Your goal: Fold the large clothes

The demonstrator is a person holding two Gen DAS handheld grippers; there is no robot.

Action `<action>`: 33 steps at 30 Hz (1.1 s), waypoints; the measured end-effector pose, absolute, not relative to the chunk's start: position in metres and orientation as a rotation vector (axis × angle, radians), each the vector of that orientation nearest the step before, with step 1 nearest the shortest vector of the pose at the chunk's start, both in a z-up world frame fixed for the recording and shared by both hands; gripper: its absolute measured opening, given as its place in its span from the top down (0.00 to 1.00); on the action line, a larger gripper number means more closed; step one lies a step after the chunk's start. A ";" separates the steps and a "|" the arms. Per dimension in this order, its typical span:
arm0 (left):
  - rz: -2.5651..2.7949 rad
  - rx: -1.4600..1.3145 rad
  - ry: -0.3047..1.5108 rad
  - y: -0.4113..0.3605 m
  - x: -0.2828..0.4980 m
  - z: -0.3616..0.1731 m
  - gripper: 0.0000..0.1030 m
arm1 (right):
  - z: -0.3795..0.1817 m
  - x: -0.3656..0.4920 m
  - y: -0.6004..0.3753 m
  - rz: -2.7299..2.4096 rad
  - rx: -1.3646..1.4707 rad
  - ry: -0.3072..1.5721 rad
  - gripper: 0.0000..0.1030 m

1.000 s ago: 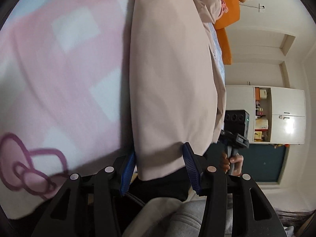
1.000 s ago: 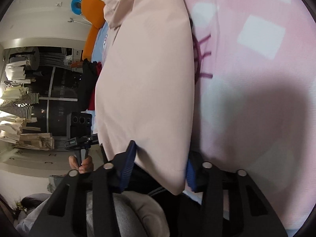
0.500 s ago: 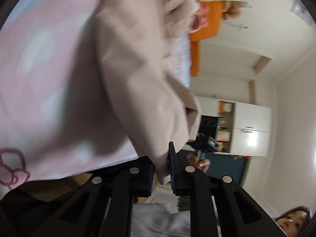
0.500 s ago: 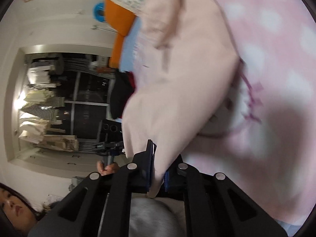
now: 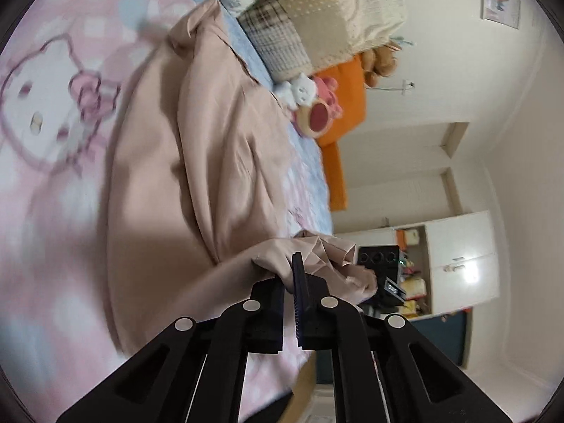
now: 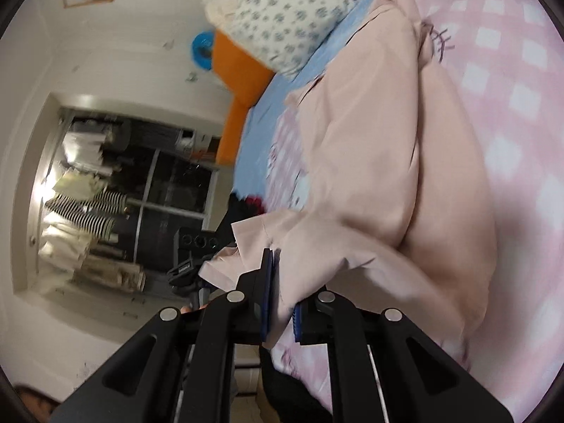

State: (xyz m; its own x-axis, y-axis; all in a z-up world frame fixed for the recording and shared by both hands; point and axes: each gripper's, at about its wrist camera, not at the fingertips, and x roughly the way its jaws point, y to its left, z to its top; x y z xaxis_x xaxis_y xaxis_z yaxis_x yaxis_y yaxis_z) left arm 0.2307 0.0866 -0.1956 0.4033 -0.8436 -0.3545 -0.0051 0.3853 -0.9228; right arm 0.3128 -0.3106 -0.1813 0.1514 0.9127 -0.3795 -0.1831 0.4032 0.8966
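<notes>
A large pale pink garment (image 5: 183, 162) lies lengthwise on the pink checked bedspread (image 5: 53, 183). Its near hem is lifted off the bed and folds back over the rest. My left gripper (image 5: 289, 275) is shut on one corner of that hem, the cloth bunched between its blue pads. In the right wrist view the same garment (image 6: 380, 162) stretches away, and my right gripper (image 6: 278, 275) is shut on the other hem corner. Beyond each gripper, the other hand-held gripper (image 6: 190, 268) shows at the bed's edge.
Pillows (image 5: 317, 17) and soft toys (image 5: 310, 105) crowd the head of the bed, with an orange cushion (image 5: 345, 112) beside them. A white cabinet (image 5: 458, 261) stands by the wall. An open wardrobe (image 6: 91, 204) with hanging clothes is on the other side.
Both grippers closed on the garment's near hem, then rose and swung forward over the bed. The hem came up with them and the view now reaches the pillows.
</notes>
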 end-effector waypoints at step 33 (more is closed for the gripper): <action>-0.542 -0.316 0.808 -0.018 0.225 -0.073 0.22 | -0.138 0.284 -0.243 0.683 0.157 0.901 0.62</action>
